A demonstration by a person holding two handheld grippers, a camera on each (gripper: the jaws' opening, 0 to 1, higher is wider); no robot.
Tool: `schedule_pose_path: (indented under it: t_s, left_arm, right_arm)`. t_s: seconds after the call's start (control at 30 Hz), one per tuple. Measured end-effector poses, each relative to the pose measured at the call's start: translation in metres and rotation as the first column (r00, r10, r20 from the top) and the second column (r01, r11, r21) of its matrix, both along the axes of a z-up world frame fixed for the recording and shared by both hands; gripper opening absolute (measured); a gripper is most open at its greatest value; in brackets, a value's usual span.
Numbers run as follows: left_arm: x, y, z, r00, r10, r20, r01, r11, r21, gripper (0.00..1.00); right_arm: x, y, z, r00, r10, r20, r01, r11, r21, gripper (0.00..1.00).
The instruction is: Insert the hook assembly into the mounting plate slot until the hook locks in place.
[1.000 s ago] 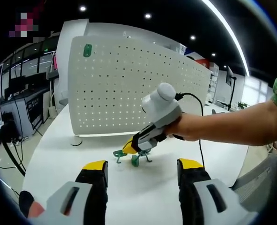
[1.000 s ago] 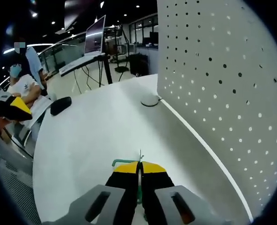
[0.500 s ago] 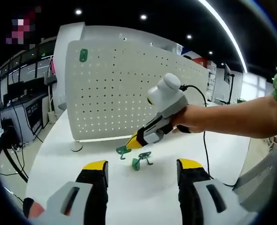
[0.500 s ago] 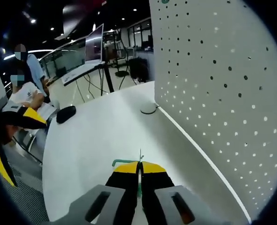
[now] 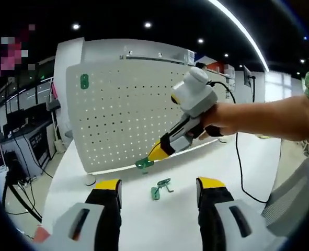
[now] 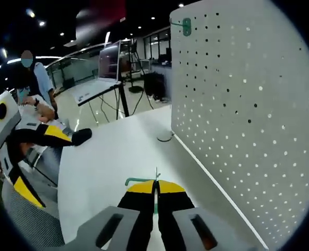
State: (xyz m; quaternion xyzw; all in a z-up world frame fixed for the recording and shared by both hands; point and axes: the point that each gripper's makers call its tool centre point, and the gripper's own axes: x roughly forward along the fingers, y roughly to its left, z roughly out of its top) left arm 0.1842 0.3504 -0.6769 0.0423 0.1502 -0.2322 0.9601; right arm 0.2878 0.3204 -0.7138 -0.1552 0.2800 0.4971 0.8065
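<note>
The white pegboard mounting plate [image 5: 128, 110] stands upright on the white table [image 5: 144, 230]; in the right gripper view the pegboard [image 6: 243, 110] rises on the right. One green hook [image 5: 84, 81] hangs near its top left corner, the same hook [image 6: 185, 26] showing at the top. My right gripper [image 5: 155, 152] is shut on a green hook [image 5: 143, 163], held in the air close to the plate's lower part. In its own view the right gripper [image 6: 155, 189] pinches the hook [image 6: 138, 181]. A second green hook [image 5: 161, 187] lies on the table. My left gripper [image 5: 158, 189] is open, low over the table.
The plate's round foot [image 5: 91, 180] rests on the table at the lower left. A cable [image 5: 238, 157] trails from the right gripper across the table. Desks, monitors and seated people [image 6: 34, 83] lie beyond the table's edge.
My right gripper has lifted the green hook off the table and carried it up toward the pegboard. The second hook stays on the table. The left gripper stays open.
</note>
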Motion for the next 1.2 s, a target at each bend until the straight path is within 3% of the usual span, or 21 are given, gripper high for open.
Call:
schedule_pose_path:
  t_s: [0.37,0.67,0.9,1.2]
  left_arm:
    - [0.011,-0.013,0.014,0.993,-0.069,0.092,0.062,0.996,0.071,0.53]
    - [0.019,-0.023,0.022,0.983,-0.097,0.155,0.081,0.991,0.105,0.5]
    - [0.024,-0.027,0.017,0.974,-0.138,0.178,0.109,0.981,0.163,0.45]
    - [0.028,-0.028,0.013,0.96,-0.183,0.214,0.131,0.963,0.235,0.3]
  right_arm:
    - [-0.016,-0.008,0.029,0.999,0.013,0.037,-0.013,1.0,-0.009,0.0]
    - [-0.028,-0.011,0.041,0.999,0.018,0.038,-0.018,1.0,-0.014,0.0]
    - [-0.032,-0.009,0.05,0.999,0.025,0.03,-0.025,1.0,-0.013,0.0]
    - [-0.036,-0.006,0.05,0.999,0.041,0.014,-0.041,0.999,-0.022,0.0]
